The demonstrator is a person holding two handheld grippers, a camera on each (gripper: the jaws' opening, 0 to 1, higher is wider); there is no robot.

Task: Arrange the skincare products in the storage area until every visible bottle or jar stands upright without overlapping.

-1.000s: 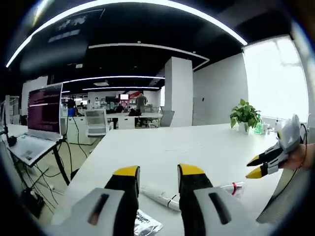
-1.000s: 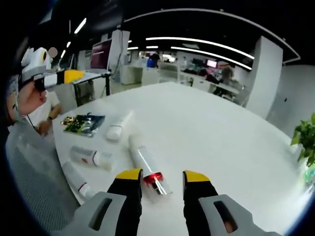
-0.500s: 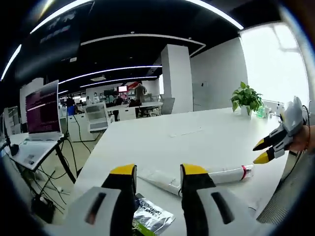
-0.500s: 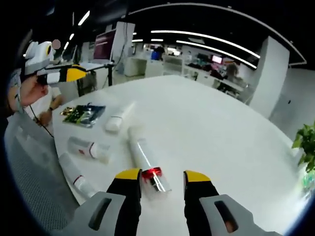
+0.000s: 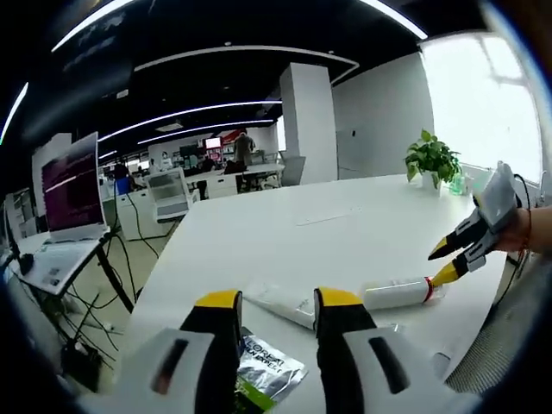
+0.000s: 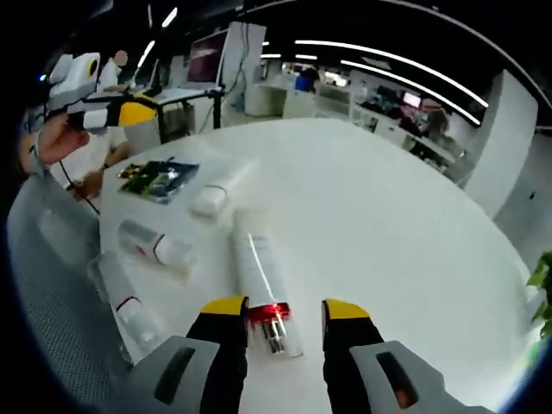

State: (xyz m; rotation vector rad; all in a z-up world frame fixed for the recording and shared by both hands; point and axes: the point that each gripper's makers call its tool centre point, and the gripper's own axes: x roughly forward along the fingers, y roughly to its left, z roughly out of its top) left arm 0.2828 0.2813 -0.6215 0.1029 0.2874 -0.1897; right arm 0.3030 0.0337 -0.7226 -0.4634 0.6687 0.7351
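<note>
Lying near table (image 6: 414,216) edge, tubes (image 6: 259,272), right claw (image 6: 283,312) parted

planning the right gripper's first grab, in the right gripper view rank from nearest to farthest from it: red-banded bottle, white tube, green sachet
1. red-banded bottle, lying between the right gripper's jaws.
2. white tube, lying farther up, left of centre.
3. green sachet, farthest, at the table's left edge.

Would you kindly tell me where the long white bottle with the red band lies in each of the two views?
Left gripper view: the long white bottle with the red band lies on its side, right of centre, near the right gripper.
Right gripper view: it lies lengthwise at lower centre, red end between the jaws.
Shared landmark: the silver and green foil sachet.
</note>
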